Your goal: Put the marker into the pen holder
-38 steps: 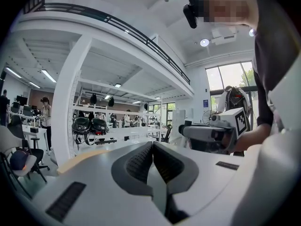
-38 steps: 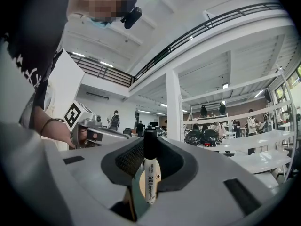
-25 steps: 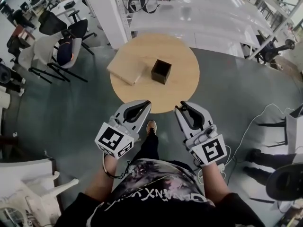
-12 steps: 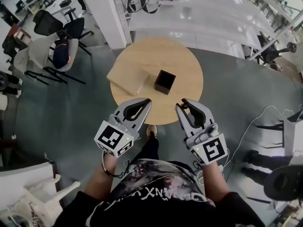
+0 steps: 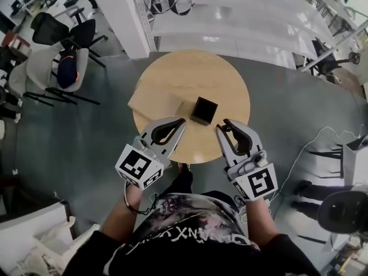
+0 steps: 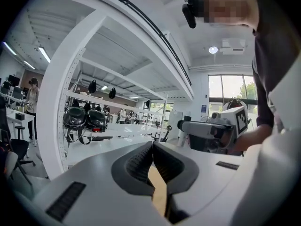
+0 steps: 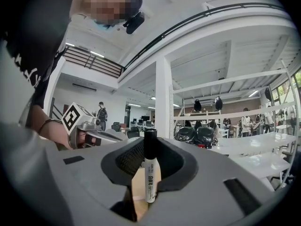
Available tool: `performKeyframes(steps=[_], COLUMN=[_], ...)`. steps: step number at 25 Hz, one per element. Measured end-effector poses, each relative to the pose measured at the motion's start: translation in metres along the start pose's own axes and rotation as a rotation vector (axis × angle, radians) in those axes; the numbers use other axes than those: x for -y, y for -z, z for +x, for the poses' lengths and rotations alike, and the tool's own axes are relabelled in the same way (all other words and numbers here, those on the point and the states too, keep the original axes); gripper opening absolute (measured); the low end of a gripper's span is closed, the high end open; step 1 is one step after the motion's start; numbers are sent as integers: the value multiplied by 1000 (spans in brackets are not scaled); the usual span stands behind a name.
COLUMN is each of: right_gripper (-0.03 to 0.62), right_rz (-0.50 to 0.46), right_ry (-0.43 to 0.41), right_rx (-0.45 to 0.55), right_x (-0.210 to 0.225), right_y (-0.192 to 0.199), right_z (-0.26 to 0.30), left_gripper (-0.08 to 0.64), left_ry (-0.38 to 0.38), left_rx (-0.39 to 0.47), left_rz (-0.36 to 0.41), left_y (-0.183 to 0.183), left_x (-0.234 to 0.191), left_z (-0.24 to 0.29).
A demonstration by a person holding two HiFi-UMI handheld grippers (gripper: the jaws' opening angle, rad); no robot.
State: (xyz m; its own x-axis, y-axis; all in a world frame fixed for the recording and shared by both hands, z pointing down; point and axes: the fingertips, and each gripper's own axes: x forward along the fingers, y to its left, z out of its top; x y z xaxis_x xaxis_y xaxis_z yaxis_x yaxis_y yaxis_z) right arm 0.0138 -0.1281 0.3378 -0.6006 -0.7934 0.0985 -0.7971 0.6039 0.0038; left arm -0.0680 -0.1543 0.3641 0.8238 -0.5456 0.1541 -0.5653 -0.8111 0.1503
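Note:
A black square pen holder (image 5: 204,110) stands open-topped near the middle of a round wooden table (image 5: 218,79). My right gripper (image 5: 221,126) hovers over the table's near edge, just front-right of the holder. It is shut on a marker (image 7: 150,173) with a white body and a black cap, which stands upright between the jaws with the cap past the tips. My left gripper (image 5: 182,121) is front-left of the holder, its jaws closed together with nothing in them (image 6: 153,145).
A flat pale wooden board (image 5: 150,103) lies on the table left of the holder. Office chairs (image 5: 63,68) stand at the far left, and a white pillar (image 5: 121,16) rises behind the table. White shelves run along the back. A cable (image 5: 305,154) trails on the floor at right.
The table and holder have come closer. Both grippers now reach over the table's near edge, where before they hung short of it. Their jaws have not changed.

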Motion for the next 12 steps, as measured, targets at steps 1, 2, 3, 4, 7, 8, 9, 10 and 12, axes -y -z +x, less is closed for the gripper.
performKeyframes(steps=[1,2,3,4,7,8,9,10,12], right_gripper=[77,77,77,77,77,77,77,77,77], right_rz=[2,3,4,4,4,4,4,4,2], right_ry=[5,10,14,18,32,36,39,41,44], right_rx=[-3,-6,-8,-11,-17,-17,-17,-18,-20], right_x=[2,5,7,8,13,14,15,16,17], right_y=[1,2,3,3,6,7,8,9,10], right_z=[5,9,13,17,28,31,33,36,39], left_gripper=[21,21,21,21,21,21,21,21,21], left_ry=[5,10,15,21,35,39,41,43,46], left_rx=[-1,-3,-6,-9,-11,-10,-11,-12,-14], left_rz=[-2,-4,-7,-8,-13,-15,-16,-17,-19], left_y=[0,0,0,1,3,4,4,5,6], left_x=[-5,-10,-14,-18,-28,-31,-34,-36,-38], left_z=[3,5,8,10,17,19,20,22,24])
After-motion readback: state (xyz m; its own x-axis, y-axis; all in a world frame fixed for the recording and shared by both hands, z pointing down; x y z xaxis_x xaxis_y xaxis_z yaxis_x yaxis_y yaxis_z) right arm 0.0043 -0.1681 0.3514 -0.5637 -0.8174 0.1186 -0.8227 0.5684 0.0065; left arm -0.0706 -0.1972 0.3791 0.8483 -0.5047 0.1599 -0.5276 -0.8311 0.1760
